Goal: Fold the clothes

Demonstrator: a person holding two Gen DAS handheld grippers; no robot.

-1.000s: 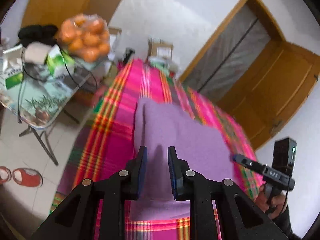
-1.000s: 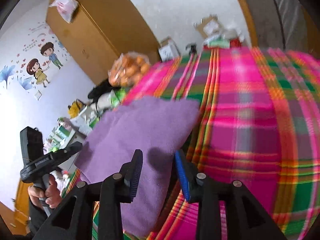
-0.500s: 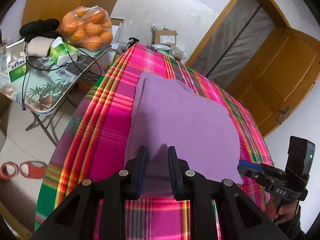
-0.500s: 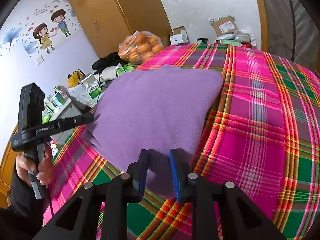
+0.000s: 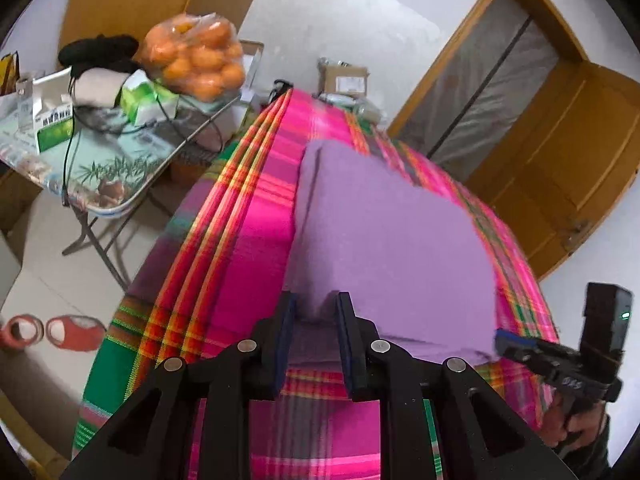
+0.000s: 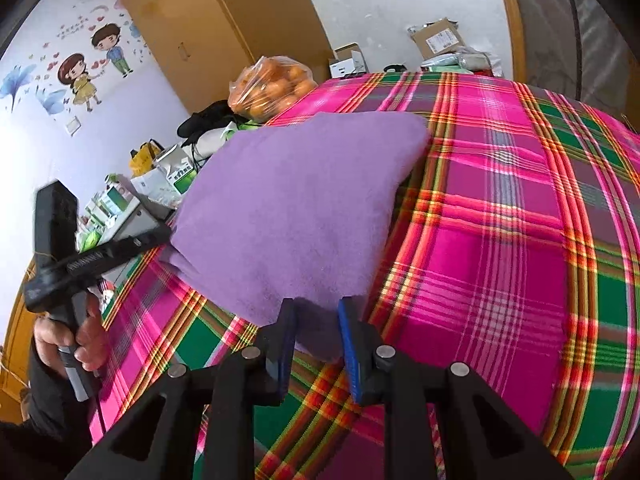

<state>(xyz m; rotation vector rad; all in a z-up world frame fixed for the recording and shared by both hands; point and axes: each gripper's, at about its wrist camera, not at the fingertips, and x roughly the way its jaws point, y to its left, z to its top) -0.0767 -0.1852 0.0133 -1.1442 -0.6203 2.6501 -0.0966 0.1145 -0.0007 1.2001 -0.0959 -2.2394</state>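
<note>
A purple cloth (image 5: 384, 240) lies folded on the table's pink and green plaid cover (image 5: 240, 240). My left gripper (image 5: 317, 312) is shut on the cloth's near left corner, which fills the gap between its blue pads. At the near right corner, my right gripper (image 5: 504, 340) shows small. In the right wrist view the same cloth (image 6: 304, 208) spreads away over the plaid cover (image 6: 500, 240). There my right gripper (image 6: 317, 320) is shut on its near corner. The left gripper (image 6: 164, 236) meets the cloth's left corner, held by a hand (image 6: 80, 340).
A folding side table (image 5: 120, 184) on the left carries a bag of oranges (image 5: 192, 60), cartons and cables. Cardboard boxes (image 5: 344, 78) sit beyond the table's far end. A wooden door (image 5: 560, 160) stands at the right. Red slippers (image 5: 52, 330) lie on the floor.
Both grippers came down and nearer with the cloth, which now rests flatter on the plaid cover. The right jaws narrowed onto the cloth's corner. The left jaws kept their grip.
</note>
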